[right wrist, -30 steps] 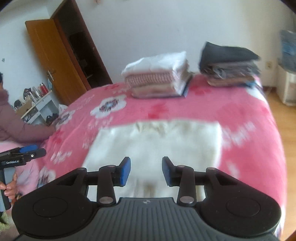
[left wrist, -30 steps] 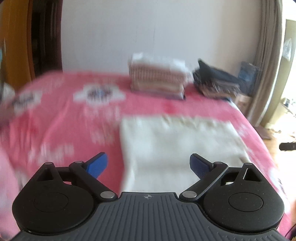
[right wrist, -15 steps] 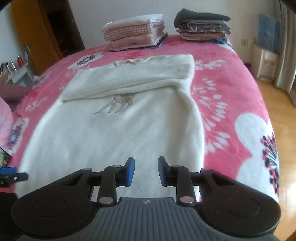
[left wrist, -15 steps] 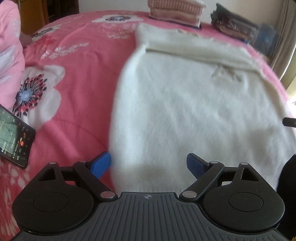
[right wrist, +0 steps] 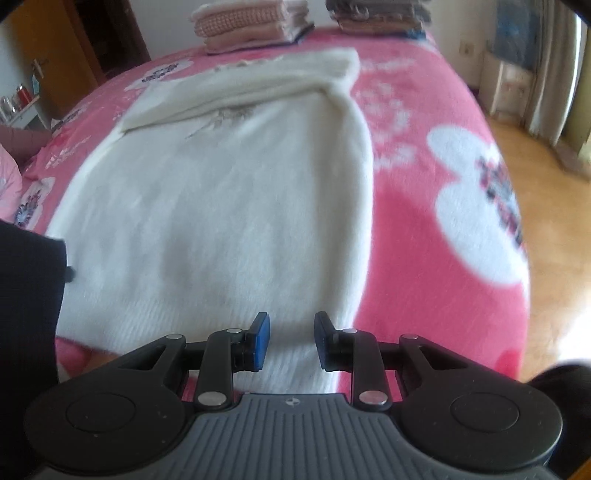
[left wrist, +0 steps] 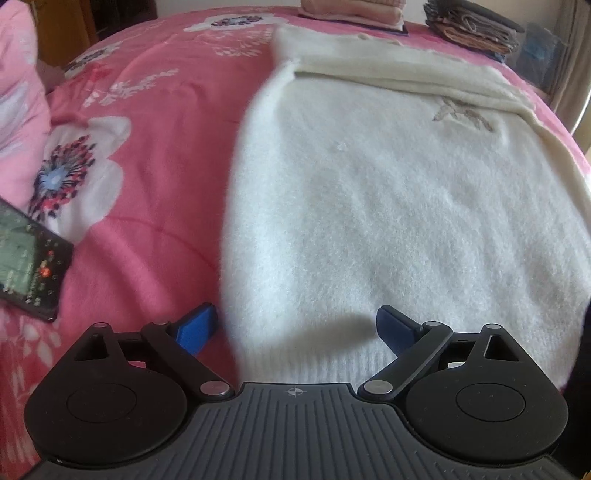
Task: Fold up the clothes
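Both my grippers sit low at the near edge of the bed [left wrist: 155, 221], over the ribbed hem of the white sweater [left wrist: 388, 206]. Left gripper [left wrist: 295, 328]: jaws spread wide, holding nothing, straddling the hem's left corner, left pad off the cloth over the pink cover, right pad over the knit. Right gripper [right wrist: 291, 341]: jaws partly open, a narrow gap, holding nothing, over the hem toward its right corner. The sweater [right wrist: 229, 192] lies flat along the middle of the bed, long axis running from the near edge to the far edge: hem toward me, neck end pointing at the far edge where the folded stacks [right wrist: 255, 22] sit. The sleeves look already laid across the chest as a band near the far end, so my read is a hem-to-shoulder fold is in hand. To do it well: pinch both hem corners at matching depth, catch both layers of knit, not the cover below. Lift evenly, carry straight along the long axis, keep the hem edge square to it so the fold line lands straight. The knit is soft and will sag between the grips, so keep it lightly taut. Phone [left wrist: 26, 262] lies at the bed's left edge, clear of the path.
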Tool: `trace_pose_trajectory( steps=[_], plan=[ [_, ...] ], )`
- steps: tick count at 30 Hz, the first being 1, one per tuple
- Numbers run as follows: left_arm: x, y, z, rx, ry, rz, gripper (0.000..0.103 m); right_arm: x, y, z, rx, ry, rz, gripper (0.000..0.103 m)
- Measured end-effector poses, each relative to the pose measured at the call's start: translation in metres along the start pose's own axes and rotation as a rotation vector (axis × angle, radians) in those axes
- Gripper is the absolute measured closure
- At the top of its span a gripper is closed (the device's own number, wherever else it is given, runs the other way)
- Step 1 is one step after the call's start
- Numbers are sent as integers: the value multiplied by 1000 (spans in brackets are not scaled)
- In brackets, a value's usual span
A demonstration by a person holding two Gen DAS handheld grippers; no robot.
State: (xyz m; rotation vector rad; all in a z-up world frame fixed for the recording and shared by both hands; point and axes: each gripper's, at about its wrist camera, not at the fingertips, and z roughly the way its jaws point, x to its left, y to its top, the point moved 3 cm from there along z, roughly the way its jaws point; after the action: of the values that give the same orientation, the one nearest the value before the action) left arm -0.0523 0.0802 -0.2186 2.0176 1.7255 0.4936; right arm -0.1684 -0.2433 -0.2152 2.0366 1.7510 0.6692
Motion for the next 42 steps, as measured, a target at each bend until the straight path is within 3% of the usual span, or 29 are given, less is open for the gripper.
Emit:
trace_pose_trajectory(
  steps=[6,9,14,16,20,27,30,36,42],
  plan=[
    [4,14,-19,-81,15,25,9,-1,33,7,-95,-80,-107,75],
    [-4,31,-12,-96,-28,4,9,-2,48,15,-113,-60,-96,75],
    [-34,51,9,-131,-95,59,10,-2,52,25,-117,-30,-57,75],
    [-42,47,21,-83,-99,67,24,-4,48,28,-109,-26,-37,75],
    [-45,20,18,-64,-81,156,24,-12,39,32,-82,-25,11,75],
    [-26,-37,-21,45,-97,331,25,-17,32,36,-72,-6,44,75],
    [-17,-45,-36,71,-99,325,27,-16,32,37,-74,-1,41,75],
    [6,-30,-51,62,-100,200,31,-18,29,34,-86,11,56,75],
    [-2,-8,-36,57,-72,143,30,-21,28,30,-104,17,80,75]
  ],
)
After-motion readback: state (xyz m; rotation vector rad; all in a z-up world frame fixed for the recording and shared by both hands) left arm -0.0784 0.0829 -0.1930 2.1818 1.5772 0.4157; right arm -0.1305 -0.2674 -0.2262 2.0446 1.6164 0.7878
